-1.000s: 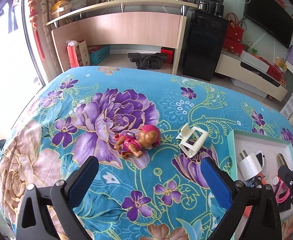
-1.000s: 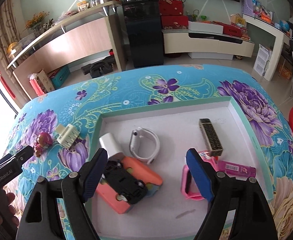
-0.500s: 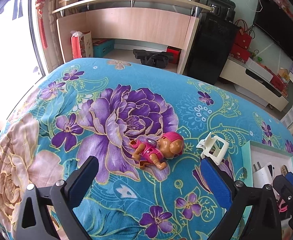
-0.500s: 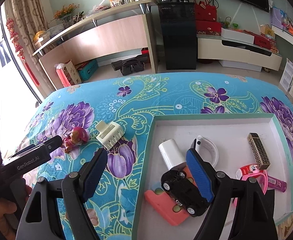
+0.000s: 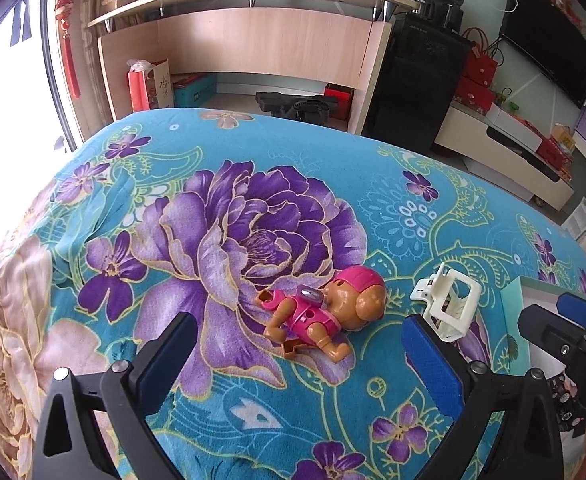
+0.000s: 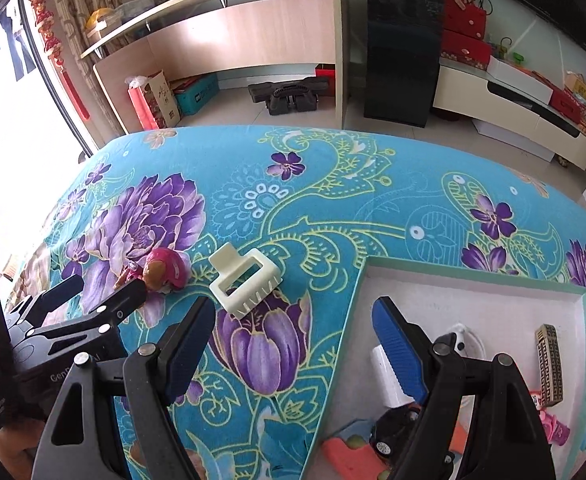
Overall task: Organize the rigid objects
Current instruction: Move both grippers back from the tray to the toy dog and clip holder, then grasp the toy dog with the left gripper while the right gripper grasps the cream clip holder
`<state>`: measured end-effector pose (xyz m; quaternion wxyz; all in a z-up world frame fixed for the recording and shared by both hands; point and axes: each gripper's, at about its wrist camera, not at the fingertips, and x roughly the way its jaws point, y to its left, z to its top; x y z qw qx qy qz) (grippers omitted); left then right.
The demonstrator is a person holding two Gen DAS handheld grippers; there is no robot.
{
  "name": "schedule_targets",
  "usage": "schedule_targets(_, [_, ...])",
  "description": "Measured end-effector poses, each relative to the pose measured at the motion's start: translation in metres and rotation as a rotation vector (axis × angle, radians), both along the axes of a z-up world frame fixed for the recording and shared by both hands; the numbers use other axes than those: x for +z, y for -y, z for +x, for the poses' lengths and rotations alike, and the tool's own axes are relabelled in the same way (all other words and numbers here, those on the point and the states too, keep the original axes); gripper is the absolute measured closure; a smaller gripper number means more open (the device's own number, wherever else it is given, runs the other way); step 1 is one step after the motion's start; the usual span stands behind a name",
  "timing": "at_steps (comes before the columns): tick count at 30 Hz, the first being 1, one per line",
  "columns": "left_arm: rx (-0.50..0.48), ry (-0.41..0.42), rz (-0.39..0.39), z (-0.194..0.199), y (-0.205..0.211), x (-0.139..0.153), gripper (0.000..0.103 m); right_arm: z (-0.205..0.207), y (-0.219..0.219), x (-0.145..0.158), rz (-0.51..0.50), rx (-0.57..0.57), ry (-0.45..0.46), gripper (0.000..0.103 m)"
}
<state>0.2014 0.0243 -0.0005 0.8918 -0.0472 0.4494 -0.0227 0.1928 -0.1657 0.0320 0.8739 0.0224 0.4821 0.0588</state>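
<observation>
On the plush floral blanket [image 5: 277,168] a glossy plastic puppy figure [image 5: 325,314] in pink lies on its side, just beside a cream claw hair clip [image 6: 245,282] with toothed edges. The left gripper [image 5: 301,360] and right gripper [image 6: 293,344] both hover spread and empty. The white-lined tray [image 6: 473,280] holds a ridged gold bar [image 6: 549,364], possibly a lighter.

The right gripper [image 6: 293,330] hangs with its jaws wide apart and nothing between them, above the blue flowered cloth [image 6: 333,200]. A cream plastic hair claw [image 6: 245,282] lies just beyond, beside the white tray with green rim [image 6: 473,274].
</observation>
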Motion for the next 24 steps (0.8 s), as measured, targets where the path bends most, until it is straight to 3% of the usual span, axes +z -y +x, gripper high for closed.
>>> schedule_targets(13, [-0.008, 0.028, 0.033, 0.013, 0.005, -0.011, 0.0, 0.04, -0.018, -0.021, 0.034, 0.058, -0.085, 0.021])
schedule_targets(24, [-0.028, 0.022, 0.051, 0.016, 0.011, -0.018, 0.009, 0.06, -0.029, -0.049, 0.096, 0.072, -0.177, 0.022])
